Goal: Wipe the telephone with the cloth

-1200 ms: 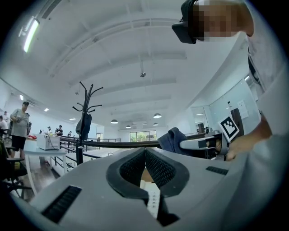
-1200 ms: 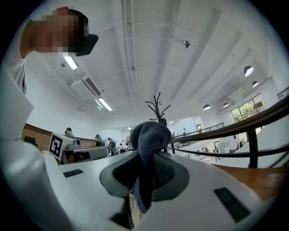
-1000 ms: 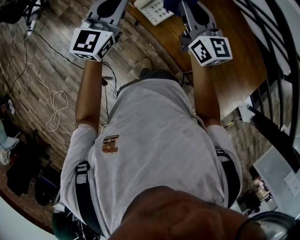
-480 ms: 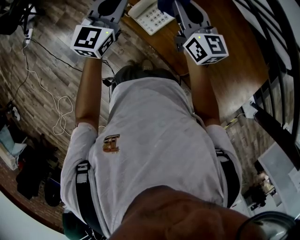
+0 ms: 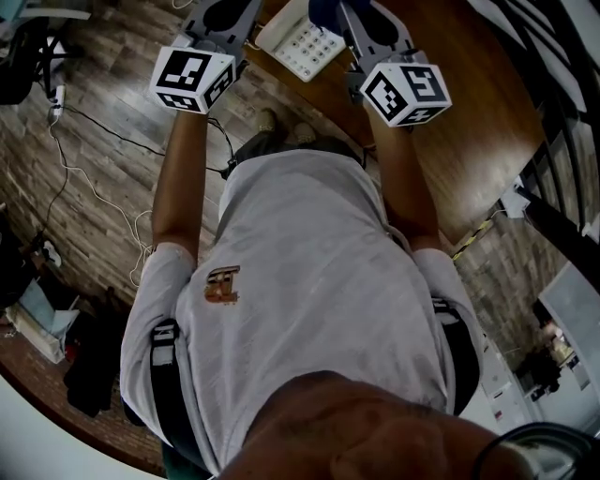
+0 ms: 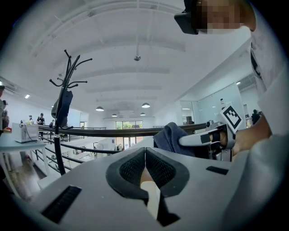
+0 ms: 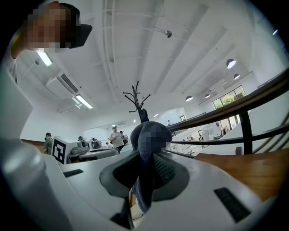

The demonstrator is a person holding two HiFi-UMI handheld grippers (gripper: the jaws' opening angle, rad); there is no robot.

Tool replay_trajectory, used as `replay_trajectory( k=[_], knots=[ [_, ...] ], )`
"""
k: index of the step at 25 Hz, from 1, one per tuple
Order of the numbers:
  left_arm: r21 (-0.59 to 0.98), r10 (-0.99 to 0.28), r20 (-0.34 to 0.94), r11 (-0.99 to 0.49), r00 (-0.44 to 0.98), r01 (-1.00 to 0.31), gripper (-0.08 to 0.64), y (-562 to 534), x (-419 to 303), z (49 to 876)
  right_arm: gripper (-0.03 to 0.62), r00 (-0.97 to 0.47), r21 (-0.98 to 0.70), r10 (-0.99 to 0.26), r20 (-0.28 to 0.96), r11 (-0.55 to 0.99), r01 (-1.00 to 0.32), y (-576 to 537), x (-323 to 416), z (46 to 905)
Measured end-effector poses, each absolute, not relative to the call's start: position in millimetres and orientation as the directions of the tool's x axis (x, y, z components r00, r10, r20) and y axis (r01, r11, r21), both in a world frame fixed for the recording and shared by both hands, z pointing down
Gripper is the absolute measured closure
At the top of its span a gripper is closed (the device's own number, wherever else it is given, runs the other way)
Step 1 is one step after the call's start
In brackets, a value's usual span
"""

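Observation:
A white telephone [image 5: 302, 39] with a keypad lies on the brown wooden table [image 5: 469, 112] at the top of the head view, between the two grippers. In the right gripper view, my right gripper [image 7: 146, 158] is shut on a dark blue cloth [image 7: 149, 135], which bunches above the jaws and hangs below them. Its marker cube [image 5: 405, 92] is right of the telephone, and the cloth [image 5: 324, 9] shows at the frame's top edge. My left gripper [image 6: 145, 155] is shut with nothing in it; its cube [image 5: 194, 79] hangs over the floor left of the telephone.
The table's edge runs diagonally below the telephone. A black railing [image 5: 553, 66] borders the table on the right. Cables [image 5: 94, 131] trail over the wooden floor at left, with bags [image 5: 56, 328] beyond. A coat rack [image 6: 63, 103] stands behind the railing.
The head view has shifted, so more of the telephone shows at the top. Both marker cubes sit slightly higher in the frame. Both grippers stay shut, and the cloth stays held.

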State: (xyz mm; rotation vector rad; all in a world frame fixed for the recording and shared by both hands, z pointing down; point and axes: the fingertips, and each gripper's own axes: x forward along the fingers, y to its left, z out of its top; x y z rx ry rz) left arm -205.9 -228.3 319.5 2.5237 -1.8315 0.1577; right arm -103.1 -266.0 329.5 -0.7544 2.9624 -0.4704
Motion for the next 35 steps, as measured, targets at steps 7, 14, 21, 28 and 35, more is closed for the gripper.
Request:
replay_trajectory(
  k=[7, 14, 21, 28, 35],
  knots=[
    [-0.033, -0.897, 0.214, -0.403, 0.387, -0.915, 0.54, -253, -203, 347, 0.52, -0.849, -0.361, -0.52, 0.098, 0.776, -0.517, -278, -110, 351],
    [0.04, -0.806, 0.378, -0.478, 0.457, -0.877, 0.538, -273, -205, 393, 0.52, -0.806, -0.459, -0.56, 0.192, 0.674, -0.579, -295, -121, 381],
    [0.08, -0.715, 0.503, -0.521, 0.485, -0.85, 0.495, -283, -202, 430, 0.52, -0.77, -0.537, -0.575, 0.276, 0.573, -0.62, -307, -124, 407],
    [0.091, -0.616, 0.616, -0.563, 0.491, -0.821, 0.485, -289, -204, 467, 0.52, -0.755, -0.567, -0.559, 0.343, 0.517, -0.641, -316, -136, 430],
    [0.111, -0.536, 0.687, -0.589, 0.49, -0.801, 0.485, -289, -206, 493, 0.52, -0.708, -0.537, -0.562, 0.429, 0.472, -0.7, -325, -142, 454]
  ],
)
